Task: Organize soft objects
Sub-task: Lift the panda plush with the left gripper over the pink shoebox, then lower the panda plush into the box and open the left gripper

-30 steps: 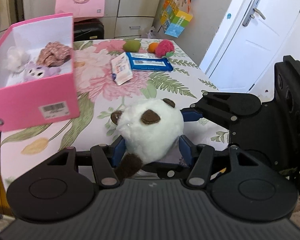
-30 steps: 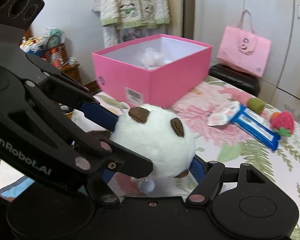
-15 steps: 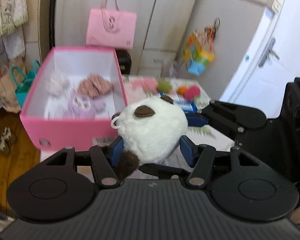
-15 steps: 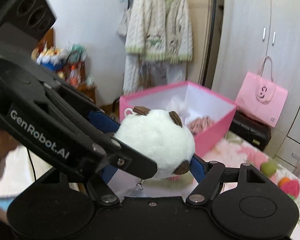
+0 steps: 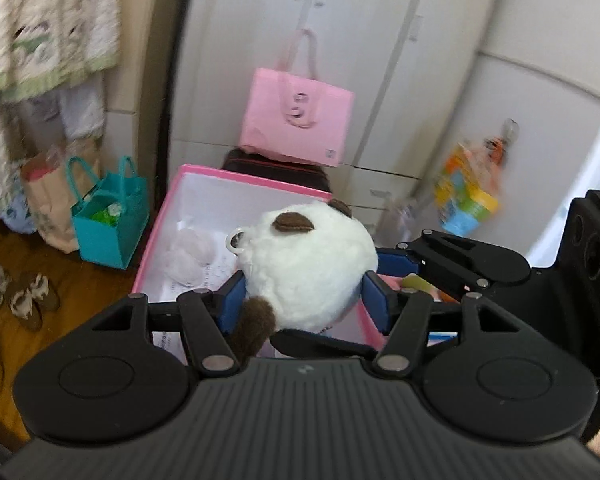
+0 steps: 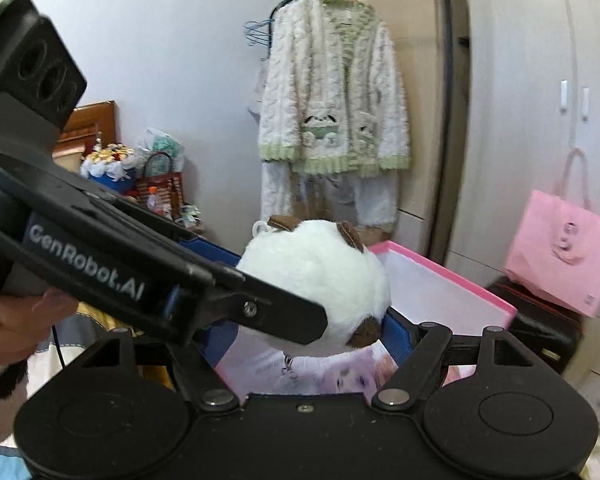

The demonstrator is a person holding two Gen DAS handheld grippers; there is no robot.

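A round white plush toy (image 5: 308, 268) with brown ears and a key ring is held in the air by both grippers. My left gripper (image 5: 304, 300) is shut on it from its sides, and my right gripper (image 6: 312, 332) is shut on it too, crossing the left one. The plush (image 6: 316, 276) hangs above the open pink box (image 5: 188, 196), which holds a white fluffy item (image 5: 190, 254) and papers. In the right wrist view the pink box (image 6: 452, 280) lies just behind and below the plush, with a pale plush face (image 6: 356, 378) inside.
A pink paper bag (image 5: 296, 120) stands on a dark case behind the box. A teal bag (image 5: 112, 220) and slippers (image 5: 28, 300) are on the wooden floor at left. A knit cardigan (image 6: 332, 92) hangs on a rack. White wardrobes fill the back.
Both grippers have lifted the plush off the floral table and carried it left and up over the pink box. The views have tilted upward and the table has dropped from sight.
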